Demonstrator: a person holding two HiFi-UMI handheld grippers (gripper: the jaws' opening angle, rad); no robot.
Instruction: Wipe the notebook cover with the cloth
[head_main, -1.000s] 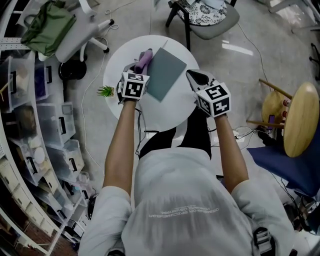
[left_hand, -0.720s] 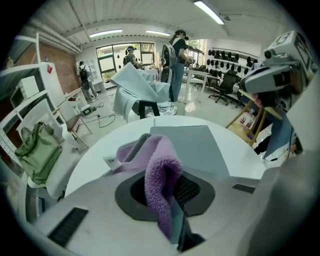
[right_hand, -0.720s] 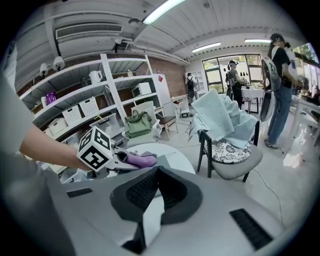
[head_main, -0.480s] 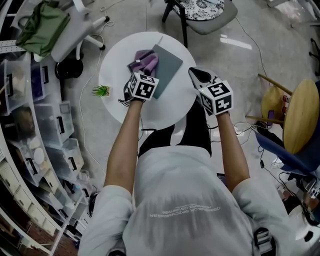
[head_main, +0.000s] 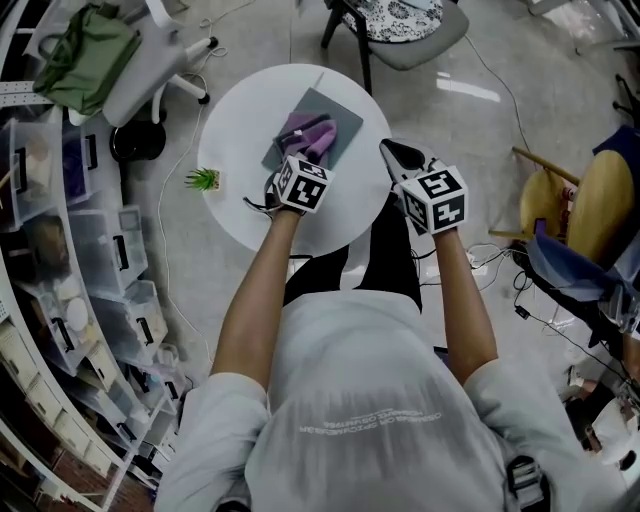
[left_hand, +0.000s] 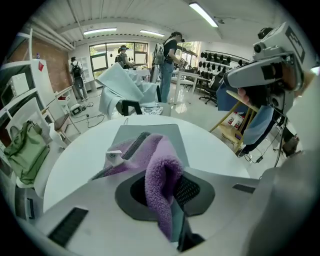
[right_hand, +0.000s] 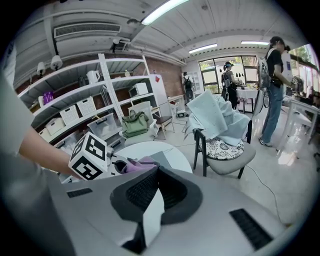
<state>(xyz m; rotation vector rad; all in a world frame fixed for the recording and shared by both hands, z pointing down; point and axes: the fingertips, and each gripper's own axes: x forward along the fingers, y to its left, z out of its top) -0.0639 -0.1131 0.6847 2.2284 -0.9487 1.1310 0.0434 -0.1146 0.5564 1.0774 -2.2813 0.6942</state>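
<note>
**Cloth now on the cover: the wipe is under way**

The notebook (head_main: 338, 112) lies on the far half of the round table (head_main: 235, 130), and the cloth (head_main: 308, 134), which a second ago sat off its left edge, is now bunched on the middle of the cover. Your left gripper (head_main: 297, 160) has carried it there, sliding rightward, and its jaws are clenched on a fold of the purple pile. So far I'd judge only one pass is made, with the right and far parts of the cover bare and probably not yet wiped. Your right gripper (head_main: 398, 156) hangs at the near right rim of the table, much where it was, jaws together on nothing and clear of the notebook.
</note>
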